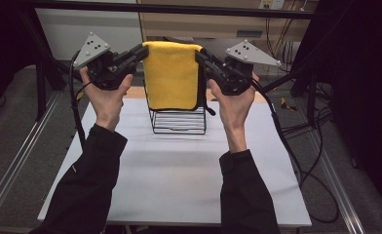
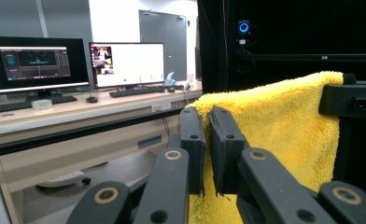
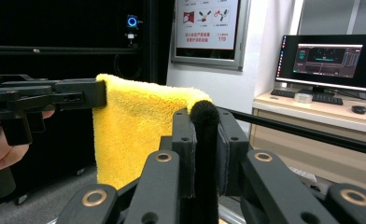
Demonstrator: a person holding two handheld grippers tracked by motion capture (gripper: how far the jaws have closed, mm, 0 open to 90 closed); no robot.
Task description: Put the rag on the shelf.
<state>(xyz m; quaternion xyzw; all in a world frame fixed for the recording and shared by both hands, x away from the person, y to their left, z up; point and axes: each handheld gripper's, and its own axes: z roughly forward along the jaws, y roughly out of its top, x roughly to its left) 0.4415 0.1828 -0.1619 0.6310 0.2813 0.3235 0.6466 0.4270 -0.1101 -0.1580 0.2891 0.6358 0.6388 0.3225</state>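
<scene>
The left gripper [image 1: 143, 51] pinches the yellow towel [image 1: 172, 75] — one top corner. The right gripper [image 1: 200, 56] pinches the other — the wire rack [image 1: 178, 121] stands below both.

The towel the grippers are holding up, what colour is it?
The towel is bright yellow with a dark edge along one side. The high view shows it best.

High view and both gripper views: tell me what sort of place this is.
Probably a lab or office set up for recording: a white table inside a black metal frame, two lit computer monitors on a wooden desk, and loose black cables on the floor.
</scene>
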